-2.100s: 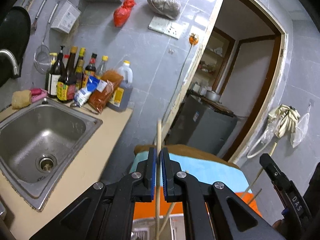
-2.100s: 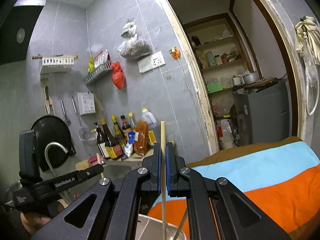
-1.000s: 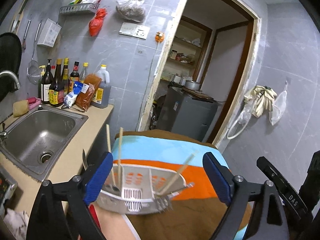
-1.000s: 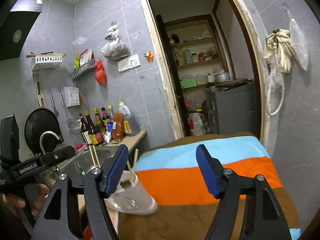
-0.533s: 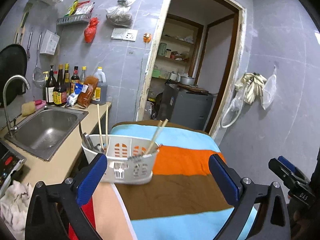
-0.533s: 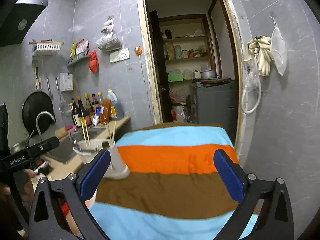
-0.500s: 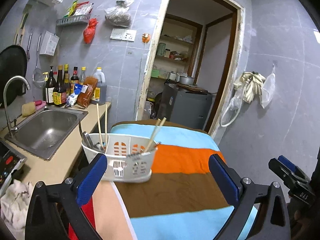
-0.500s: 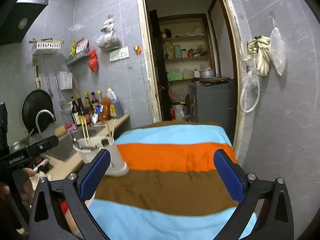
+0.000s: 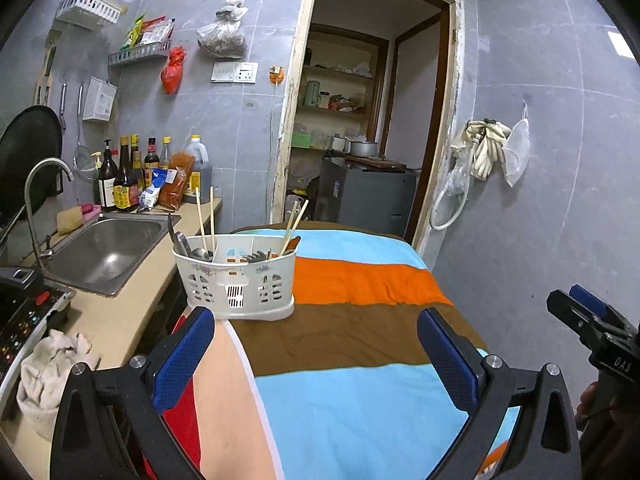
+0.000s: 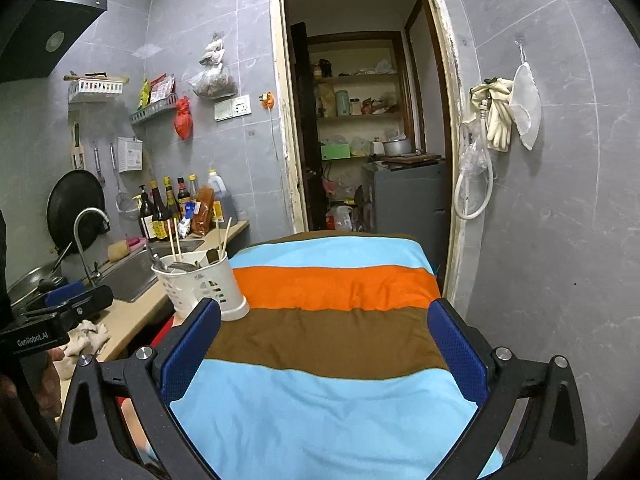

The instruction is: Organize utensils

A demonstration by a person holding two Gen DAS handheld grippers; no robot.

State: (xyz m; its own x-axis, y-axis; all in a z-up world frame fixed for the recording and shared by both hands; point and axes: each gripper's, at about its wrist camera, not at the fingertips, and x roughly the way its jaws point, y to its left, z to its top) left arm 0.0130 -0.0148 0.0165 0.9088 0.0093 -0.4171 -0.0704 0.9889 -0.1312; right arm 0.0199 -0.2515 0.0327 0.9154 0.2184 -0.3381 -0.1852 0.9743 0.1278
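Observation:
A white slotted utensil caddy (image 9: 236, 284) stands at the left edge of the striped cloth table (image 9: 360, 280). It holds two chopsticks (image 9: 204, 216) in its left slot and two more chopsticks (image 9: 295, 220) leaning at its right, with spoons (image 9: 186, 245) and forks (image 9: 252, 257) between them. My left gripper (image 9: 316, 344) is wide open and empty, drawn back from the caddy. In the right wrist view the caddy (image 10: 204, 286) sits far left. My right gripper (image 10: 324, 324) is also wide open, with only cloth between its fingers.
A steel sink (image 9: 104, 252) with a tap (image 9: 36, 184) lies left of the table, with sauce bottles (image 9: 128, 176) behind it. A crumpled rag (image 9: 48, 368) lies on the counter. An open doorway (image 9: 360, 128) is straight ahead, and a tiled wall (image 9: 560, 160) closes the right side.
Both grippers were shut on a chopstick above the caddy. They have since opened wide, left the chopsticks in the caddy and pulled back, so the caddy now looks smaller and farther off.

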